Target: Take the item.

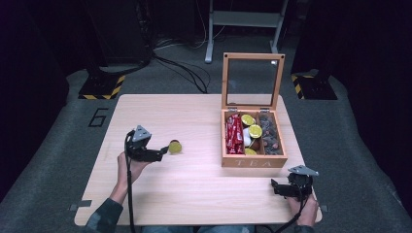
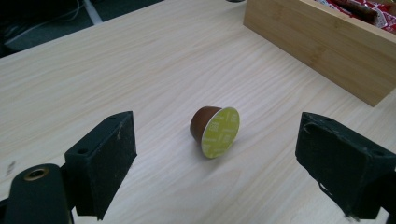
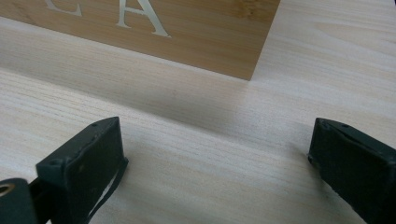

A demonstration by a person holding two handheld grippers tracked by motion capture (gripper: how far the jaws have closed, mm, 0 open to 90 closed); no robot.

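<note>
A brown coffee capsule with a yellow-green lid (image 2: 215,130) lies on its side on the wooden table (image 1: 194,174); in the high view the capsule (image 1: 175,146) is left of centre. My left gripper (image 1: 163,153) is open just short of it, and in the left gripper view the capsule lies ahead of the jaws, which stand wide apart. The wooden tea box (image 1: 253,160) stands open at the right, holding red sachets (image 1: 234,134), yellow-lidded capsules (image 1: 255,130) and dark capsules (image 1: 270,132). My right gripper (image 1: 276,188) is open near the box's front right corner (image 3: 247,70), holding nothing.
The box's glass lid (image 1: 252,80) stands upright at the back. Past the table lie black cables (image 1: 187,70), a metal stand (image 1: 243,24) and yellow-black striped bases (image 1: 102,90) on the floor.
</note>
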